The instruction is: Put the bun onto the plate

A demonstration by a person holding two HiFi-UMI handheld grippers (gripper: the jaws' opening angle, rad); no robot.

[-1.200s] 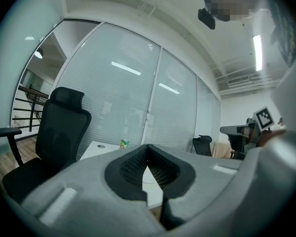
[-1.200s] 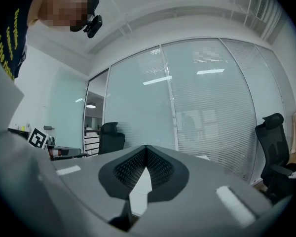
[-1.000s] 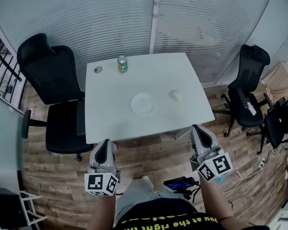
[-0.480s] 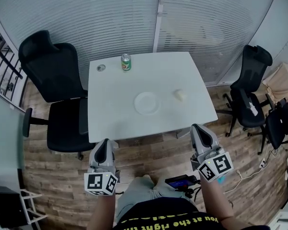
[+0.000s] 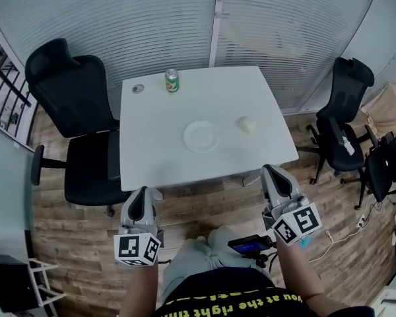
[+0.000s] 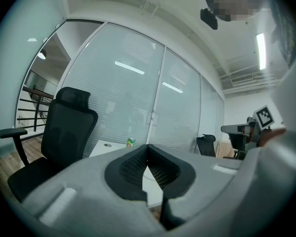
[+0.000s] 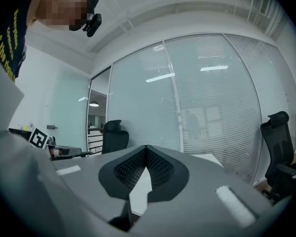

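My left claw and right claw are both fully closed, pads together, holding nothing. Both are positioned off the near edge of the table. The bun lies on the table near the plate, to its right, not touching it.

Hidden, cropped or too small to tell

Too small to identify in the head view: small round grey object at the far-left corner of the white square table; print on the green drink can unreadable. Cropped by the bottom edge: person's black printed shirt. Masked in the gripper views by the left gripper and right gripper: most of that table, with pale bun and white round plate not made out there.
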